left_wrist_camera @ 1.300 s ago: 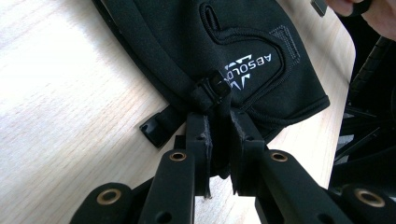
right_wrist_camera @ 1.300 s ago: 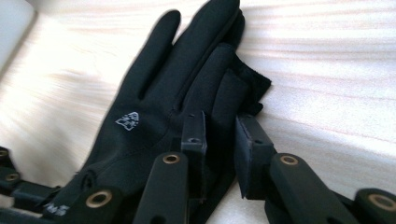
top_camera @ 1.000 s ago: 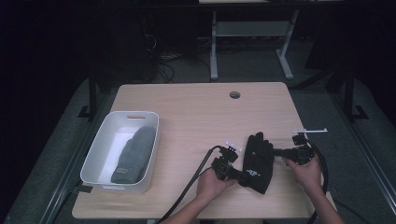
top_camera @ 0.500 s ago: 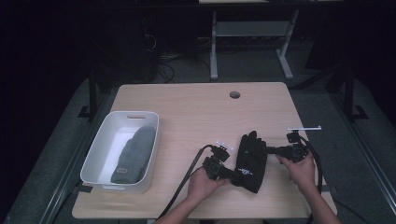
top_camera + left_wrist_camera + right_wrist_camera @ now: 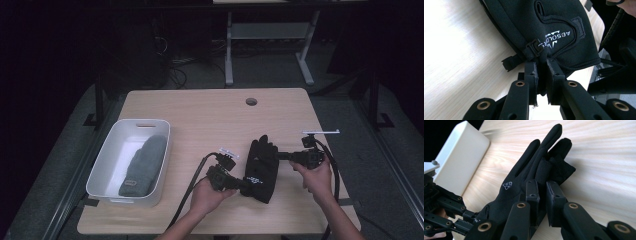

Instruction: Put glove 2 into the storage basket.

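Far to the left of both tools, near the table's left edge, a white bin is seen with a grey glove lying lengthwise inside it. Nearer the middle, the left gripper is clenched on the cuff end of a black glove; in the left gripper view its jaws are pinched on the fabric just below the small buckle strap, so the black glove extends straight ahead of that tool. At the right, the right gripper is clamped on the finger end, and in the right gripper view the pads are closed on folded fabric beside the black glove's fingers, with the white bin beyond the glove. The black glove is thus held between the two tools, just above the tabletop as far as can be judged, its long axis running from cuff to fingertips roughly parallel to the bin's length. The bin lies on the far side of the left gripper from the right one, so the left hand is judged the nearer, and a sideways carry toward it would be led by that hand.
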A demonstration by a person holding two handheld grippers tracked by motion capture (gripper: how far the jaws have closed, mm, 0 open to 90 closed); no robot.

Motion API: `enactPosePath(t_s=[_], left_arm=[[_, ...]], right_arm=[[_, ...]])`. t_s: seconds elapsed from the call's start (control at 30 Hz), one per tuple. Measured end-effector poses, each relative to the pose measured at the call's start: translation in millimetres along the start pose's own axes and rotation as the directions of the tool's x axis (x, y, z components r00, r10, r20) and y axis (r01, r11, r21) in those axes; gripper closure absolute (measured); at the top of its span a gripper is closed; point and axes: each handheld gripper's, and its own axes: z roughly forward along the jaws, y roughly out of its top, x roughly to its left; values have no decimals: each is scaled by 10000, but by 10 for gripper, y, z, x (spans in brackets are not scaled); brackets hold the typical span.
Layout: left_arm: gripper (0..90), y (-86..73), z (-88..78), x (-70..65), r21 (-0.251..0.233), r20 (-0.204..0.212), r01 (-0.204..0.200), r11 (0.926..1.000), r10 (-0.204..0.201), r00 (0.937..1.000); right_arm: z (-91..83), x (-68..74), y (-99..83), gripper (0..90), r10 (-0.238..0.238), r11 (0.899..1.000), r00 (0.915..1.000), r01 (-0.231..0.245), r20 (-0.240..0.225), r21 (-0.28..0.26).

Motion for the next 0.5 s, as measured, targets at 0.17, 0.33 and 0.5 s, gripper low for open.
enactPosePath(t_s=[0.17,0.33,0.5], left_arm=[[811,-17,-143,-4,-199,-52,-80,9998,79,10000],[811,-32,-270,0,-342,-154,-103,9994,98,9998],[810,-41,-391,15,-494,-177,-153,9987,145,9997]], right_arm=[[26,113,69,812,-79,10000,9997,78,-247,-63],[59,216,140,813,-200,9998,9990,198,-393,-52],[82,331,227,813,-323,9994,9977,315,-594,-147]])
